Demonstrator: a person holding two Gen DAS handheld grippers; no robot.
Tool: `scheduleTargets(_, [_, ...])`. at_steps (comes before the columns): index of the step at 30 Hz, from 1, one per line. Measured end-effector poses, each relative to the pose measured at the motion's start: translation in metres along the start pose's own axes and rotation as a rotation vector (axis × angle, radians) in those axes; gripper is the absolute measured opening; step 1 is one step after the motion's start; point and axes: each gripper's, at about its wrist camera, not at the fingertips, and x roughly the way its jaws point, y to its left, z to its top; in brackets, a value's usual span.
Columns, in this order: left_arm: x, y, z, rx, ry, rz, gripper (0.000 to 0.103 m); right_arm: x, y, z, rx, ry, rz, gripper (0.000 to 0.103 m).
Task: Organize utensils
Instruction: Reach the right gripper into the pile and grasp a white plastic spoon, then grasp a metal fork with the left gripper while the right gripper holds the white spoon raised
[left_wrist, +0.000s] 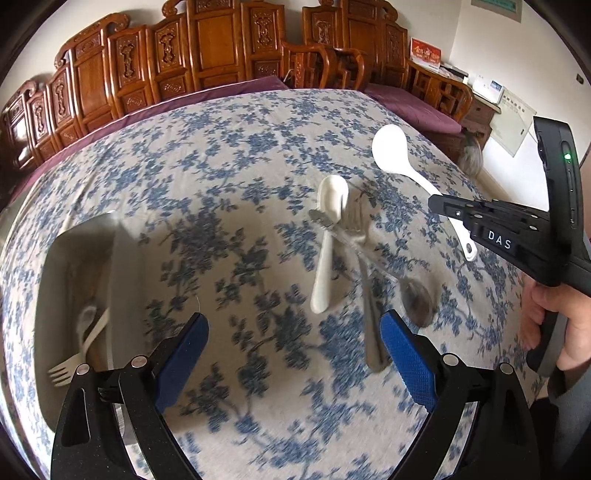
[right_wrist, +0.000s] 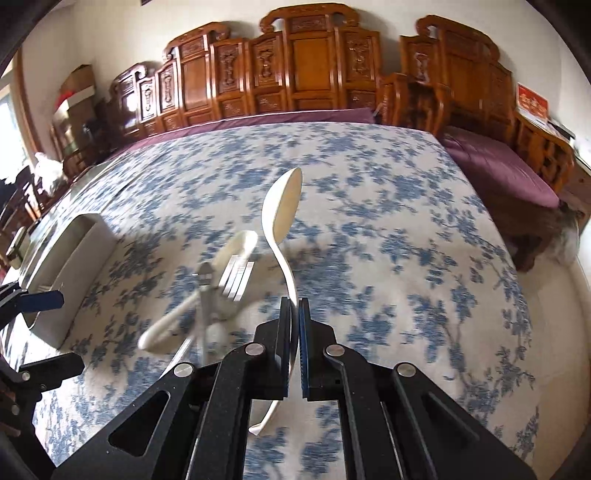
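Note:
My right gripper (right_wrist: 294, 306) is shut on the handle of a large white ladle spoon (right_wrist: 282, 206) and holds it above the table; it also shows in the left wrist view (left_wrist: 391, 151). My left gripper (left_wrist: 293, 336) is open and empty over the cloth. Ahead of it lies a pile: a small white spoon (left_wrist: 328, 236), a metal fork (left_wrist: 360, 229) and a metal spoon (left_wrist: 417, 301). The same pile shows in the right wrist view (right_wrist: 221, 280). A grey utensil tray (left_wrist: 74, 266) at the left holds a white fork (left_wrist: 68, 369) and other pieces.
The table carries a blue floral cloth (left_wrist: 221, 155). Carved wooden benches (left_wrist: 207, 48) with purple cushions (right_wrist: 498, 162) stand behind and to the right. The tray shows at the left in the right wrist view (right_wrist: 74, 266).

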Motion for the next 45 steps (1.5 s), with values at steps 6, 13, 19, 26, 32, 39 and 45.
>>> scheduleTargets(6, [0.011,-0.032,0.008,0.009,0.002,-0.029,0.091,-0.002,-0.028,0.000,0.060,-0.004,-0.007,0.005])
scheduleTargets(13, [0.025,-0.071,0.007,0.044,0.015,-0.065,0.073,-0.005,-0.044,-0.001,0.097,-0.013,-0.005,0.005])
scheduleTargets(19, [0.040,-0.087,0.008,0.037,0.037,-0.093,0.057,-0.007,-0.045,0.001,0.114,-0.016,0.007,0.005])
scheduleTargets(26, [0.056,-0.087,0.004,0.006,0.072,-0.097,0.045,-0.008,-0.043,0.003,0.113,-0.022,0.021,0.005])
scheduleTargets(32, [0.062,-0.093,-0.002,0.035,0.074,-0.084,0.044,-0.008,-0.042,0.004,0.114,-0.023,0.027,0.005])
scheduleTargets(39, [0.058,-0.095,-0.004,0.043,0.059,-0.100,0.031,-0.008,-0.039,0.004,0.109,-0.017,0.033,0.005])
scheduleTargets(45, [0.044,-0.090,-0.002,-0.014,0.047,-0.164,0.010,-0.007,-0.036,0.003,0.108,-0.013,0.035,0.005])
